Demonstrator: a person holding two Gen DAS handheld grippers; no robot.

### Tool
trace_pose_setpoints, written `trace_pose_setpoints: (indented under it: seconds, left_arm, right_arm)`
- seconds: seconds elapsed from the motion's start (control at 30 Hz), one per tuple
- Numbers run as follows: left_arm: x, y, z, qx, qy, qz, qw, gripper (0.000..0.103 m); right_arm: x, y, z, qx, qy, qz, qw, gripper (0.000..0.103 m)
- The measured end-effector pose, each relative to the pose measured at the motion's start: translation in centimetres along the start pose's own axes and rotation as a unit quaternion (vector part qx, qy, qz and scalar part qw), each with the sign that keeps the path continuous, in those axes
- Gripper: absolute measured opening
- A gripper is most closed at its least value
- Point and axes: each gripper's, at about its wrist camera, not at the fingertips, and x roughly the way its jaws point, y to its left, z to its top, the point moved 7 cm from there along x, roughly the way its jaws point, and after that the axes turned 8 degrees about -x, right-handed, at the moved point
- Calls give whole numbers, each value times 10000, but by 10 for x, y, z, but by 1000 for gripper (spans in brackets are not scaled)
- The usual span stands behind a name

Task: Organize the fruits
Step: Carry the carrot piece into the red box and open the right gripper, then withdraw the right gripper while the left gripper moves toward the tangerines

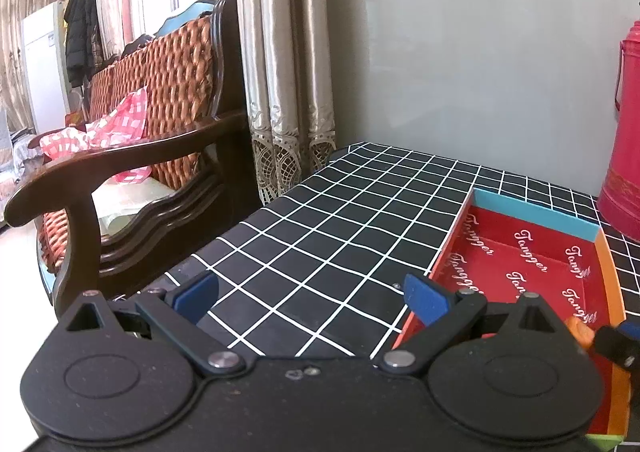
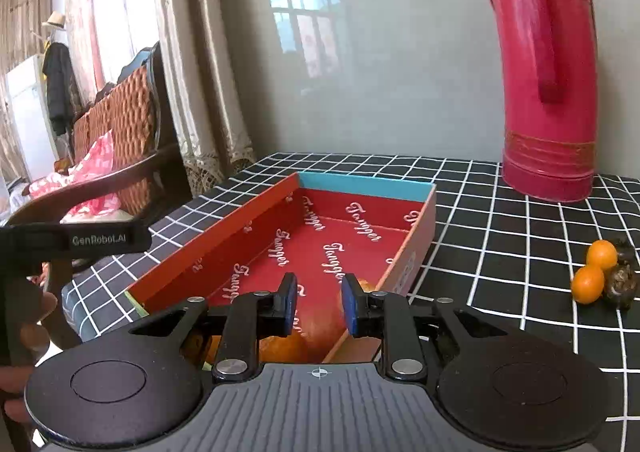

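Note:
A long box [image 2: 360,184] with a red lettered lining and a blue far wall lies on the checked tablecloth; the left wrist view has it [image 1: 532,212] at the right. My right gripper [image 2: 320,292] hovers over the box's near end. Its pads stand a narrow gap apart with a small orange fruit [image 2: 320,322] low between them. More orange fruit [image 2: 280,346] lies in the box below. One right finger [image 1: 614,346] shows beside that orange fruit [image 1: 580,332]. My left gripper [image 1: 310,288] is wide open over the cloth, left of the box, holding nothing.
Two small oranges [image 2: 602,255] and dark brown fruits [image 2: 620,284] lie loose on the cloth at the right. A tall red thermos [image 2: 548,92] stands at the back right. A wooden sofa [image 1: 140,132] stands off the table's left edge. A hand [image 2: 24,332] holds the left gripper's handle.

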Motion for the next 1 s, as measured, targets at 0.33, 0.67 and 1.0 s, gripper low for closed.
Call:
trace_pose_setpoints:
  seconds: [0.33, 0.67, 1.0]
  left_arm:
    - [-8, -25, -6, 159, -29, -157, 9997, 94]
    - [-36, -85, -19, 644, -327, -711, 9949, 94]
    - [-83, -187, -59, 1634, -607, -1982, 9645, 95]
  right_arm:
    - [-50, -56, 8, 337, -563, -1230, 9902, 103]
    - [-88, -127, -14, 957, -106, -2498, 9635, 103]
    - [-137, -183, -41, 1120, 219, -3915, 9131, 103]
